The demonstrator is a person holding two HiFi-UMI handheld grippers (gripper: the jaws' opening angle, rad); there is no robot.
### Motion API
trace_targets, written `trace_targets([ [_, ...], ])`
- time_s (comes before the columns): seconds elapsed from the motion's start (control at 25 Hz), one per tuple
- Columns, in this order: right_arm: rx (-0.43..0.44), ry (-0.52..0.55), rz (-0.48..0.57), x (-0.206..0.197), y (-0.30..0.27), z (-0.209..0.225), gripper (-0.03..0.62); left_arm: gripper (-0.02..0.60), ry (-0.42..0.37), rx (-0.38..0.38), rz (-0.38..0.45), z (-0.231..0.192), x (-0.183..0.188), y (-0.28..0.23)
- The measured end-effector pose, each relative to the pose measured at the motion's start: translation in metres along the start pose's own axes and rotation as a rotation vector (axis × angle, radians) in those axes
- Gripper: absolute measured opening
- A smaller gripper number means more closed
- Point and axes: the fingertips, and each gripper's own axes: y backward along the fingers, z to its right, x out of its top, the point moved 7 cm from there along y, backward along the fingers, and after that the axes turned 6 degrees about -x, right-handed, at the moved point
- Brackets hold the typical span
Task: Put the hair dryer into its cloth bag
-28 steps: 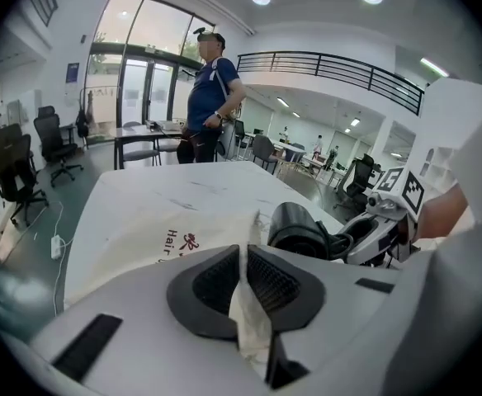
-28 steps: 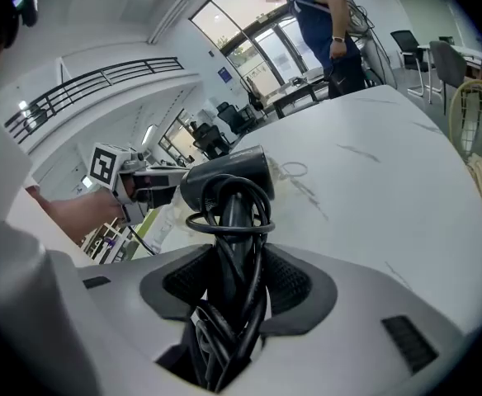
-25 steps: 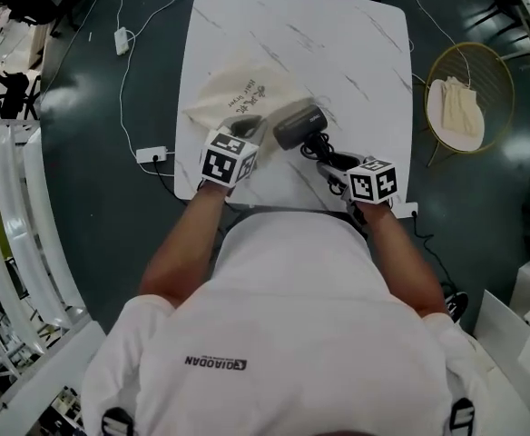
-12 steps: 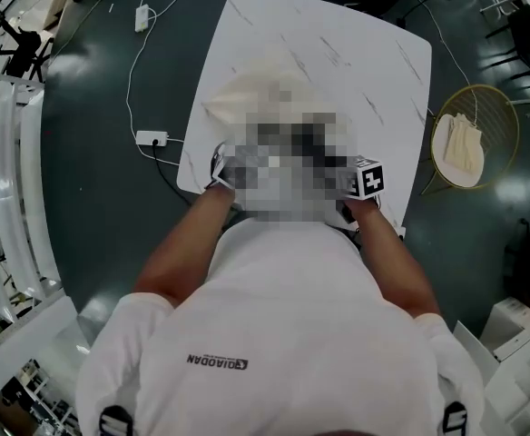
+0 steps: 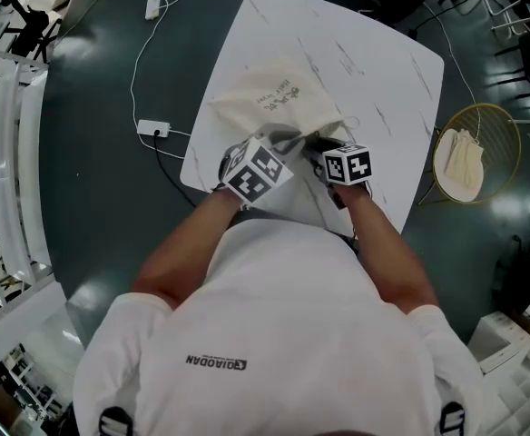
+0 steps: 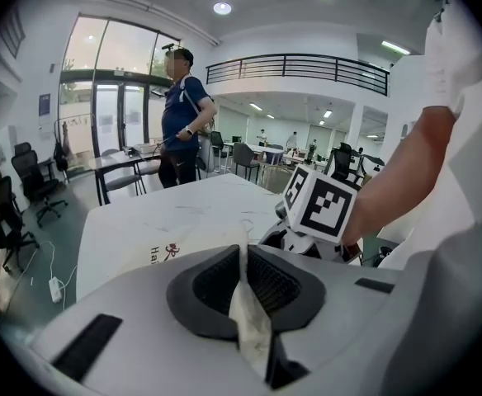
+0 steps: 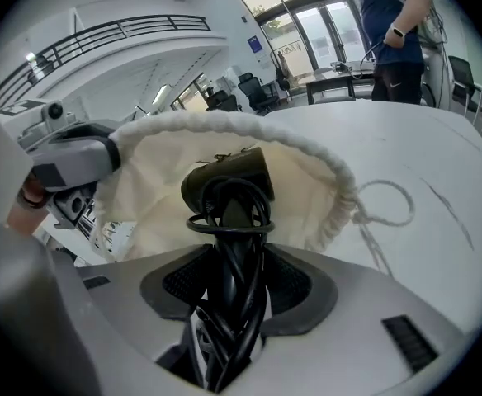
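A cream cloth bag [image 5: 274,98] with printed letters lies on the white marble table [image 5: 374,71]. My left gripper [image 6: 243,262] is shut on the bag's rim, a fold of cloth pinched between its pads, and holds the mouth up. My right gripper [image 7: 237,262] is shut on the handle of the dark hair dryer [image 7: 224,180], whose cord is wound round the handle. The dryer's head sits just inside the bag's open mouth [image 7: 150,180]. In the head view both grippers, left [image 5: 272,148] and right [image 5: 327,151], are close together at the bag's near end.
The bag's drawstring loop [image 7: 385,200] lies on the table to the right. A round yellow-rimmed stand [image 5: 472,153] holding a cloth is to the table's right. A power strip [image 5: 153,127] and cables lie on the floor at left. A person [image 6: 181,114] stands far off.
My right gripper has carried the hair dryer leftward, and its head now sits in the bag's mouth. The left gripper has lifted the bag's rim a little. The head view has shifted.
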Motion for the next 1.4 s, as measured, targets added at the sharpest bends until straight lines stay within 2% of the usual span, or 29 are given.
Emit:
trace_targets([
  [0.12,-0.02,0.044,-0.008,0.008,-0.01,-0.001,0.212,0.054,-0.021,-0.022,-0.007,0.004,0.001,-0.001],
  [0.28,-0.038,0.104,-0.008,0.011,-0.019,0.0,0.213,0.054,-0.001,-0.025,-0.023,0.006,-0.01,-0.005],
  [0.68,-0.128,0.309,-0.008,0.001,-0.031,0.004,0.243,0.054,0.144,-0.056,0.006,-0.001,-0.019,-0.004],
  [0.84,-0.16,0.345,0.041,0.001,-0.016,0.003,0.284,0.054,0.147,-0.052,0.006,-0.003,-0.021,-0.007],
  [1.0,-0.185,0.369,0.083,-0.011,0.017,-0.001,0.288,0.054,0.159,-0.059,0.003,-0.003,-0.022,-0.005],
  [1.16,-0.229,0.456,0.045,-0.037,0.037,0.003,0.287,0.054,0.177,-0.061,0.01,-0.004,-0.02,-0.006],
  [1.32,-0.238,0.43,-0.013,-0.059,0.038,0.011,0.257,0.054,0.166,-0.068,-0.002,-0.003,-0.02,-0.008],
  [1.4,-0.235,0.424,-0.017,-0.064,0.038,0.013,0.193,0.054,0.161,-0.07,-0.003,-0.003,-0.018,-0.01],
])
